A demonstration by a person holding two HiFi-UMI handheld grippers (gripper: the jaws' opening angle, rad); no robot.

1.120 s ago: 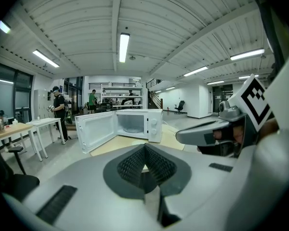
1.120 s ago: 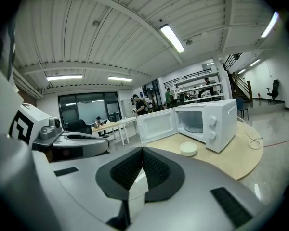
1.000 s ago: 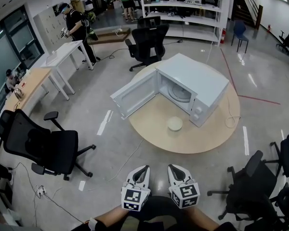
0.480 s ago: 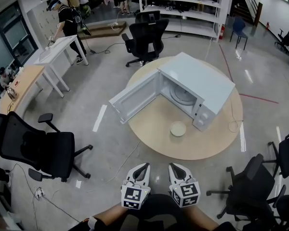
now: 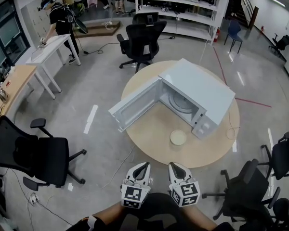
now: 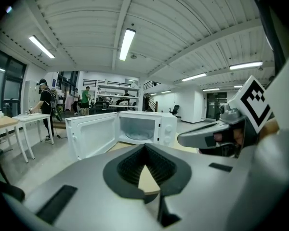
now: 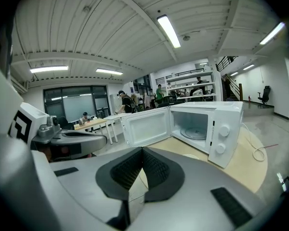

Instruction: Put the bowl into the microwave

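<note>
Both tongs closed, nothing in them. Left tongs (image 5: pixel 141 169) and right tongs (image 5: pixel 175 168) sit side by side low in the head view, close to my body, over the floor and well short of the round tabletop (image 5: pixel 149 129). In each gripper view the jaws meet at the tips, with only a narrow wedge of tabletop showing through behind them: left tongs (image 6: pixel 144 146), right tongs (image 7: pixel 142 149).

The bowl (image 5: pixel 178 137) is pale and empty. It stands upright on the tabletop just in front of the microwave (image 5: pixel 204 90), near the control-panel corner, not touching it. It's well apart from both tongs.

The microwave door (image 5: pixel 135 105) is swung wide open to the left, overhanging the tabletop edge. The glass turntable (image 5: pixel 182 102) is visible inside with nothing on it.

A loose cable (image 5: pixel 229 132) lies on the tabletop to the right of the microwave. A black office chair (image 5: pixel 139 40) stands beyond the tabletop, and a person (image 5: pixel 58 18) stands at a white desk far left.
</note>
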